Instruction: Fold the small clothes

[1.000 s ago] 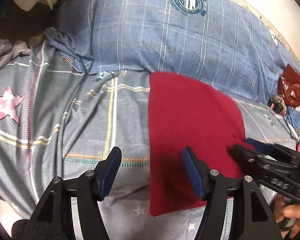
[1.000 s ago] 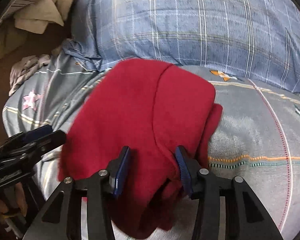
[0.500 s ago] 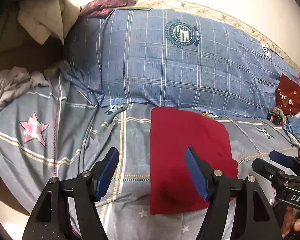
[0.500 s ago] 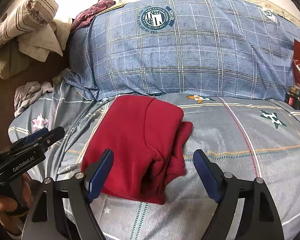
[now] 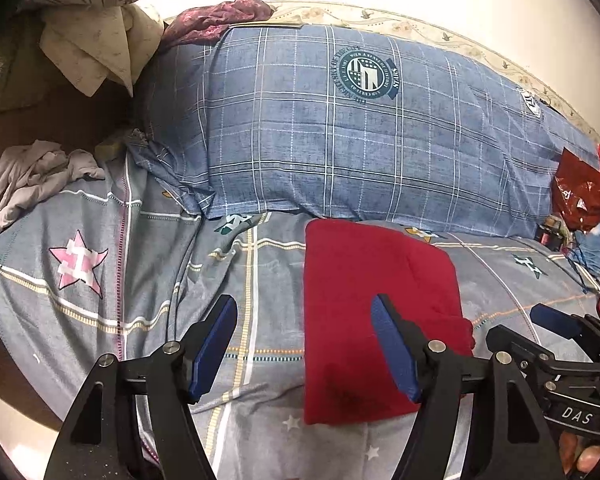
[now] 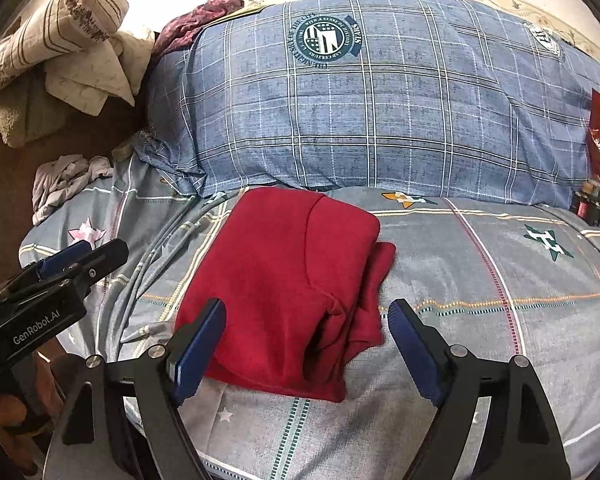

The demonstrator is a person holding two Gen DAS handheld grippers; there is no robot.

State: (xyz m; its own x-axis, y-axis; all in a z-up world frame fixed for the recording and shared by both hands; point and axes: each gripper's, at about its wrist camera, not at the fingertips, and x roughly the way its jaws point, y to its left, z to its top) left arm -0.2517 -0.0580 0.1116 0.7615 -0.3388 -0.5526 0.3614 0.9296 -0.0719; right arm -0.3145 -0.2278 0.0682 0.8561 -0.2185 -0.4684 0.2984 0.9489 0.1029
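Both grippers (image 5: 304, 344) (image 6: 308, 348) raised, jaws apart.

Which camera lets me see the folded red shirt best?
The right wrist view. There the red garment lies almost whole between the open fingers of the right gripper, with its folded layers and bunched edge showing. In the left wrist view the red garment looks like a flat rectangle, partly hidden by one finger of the left gripper.

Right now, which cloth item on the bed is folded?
The red garment, a flat stack before the plaid pillow. The grey cloth at the bed's left edge lies crumpled.
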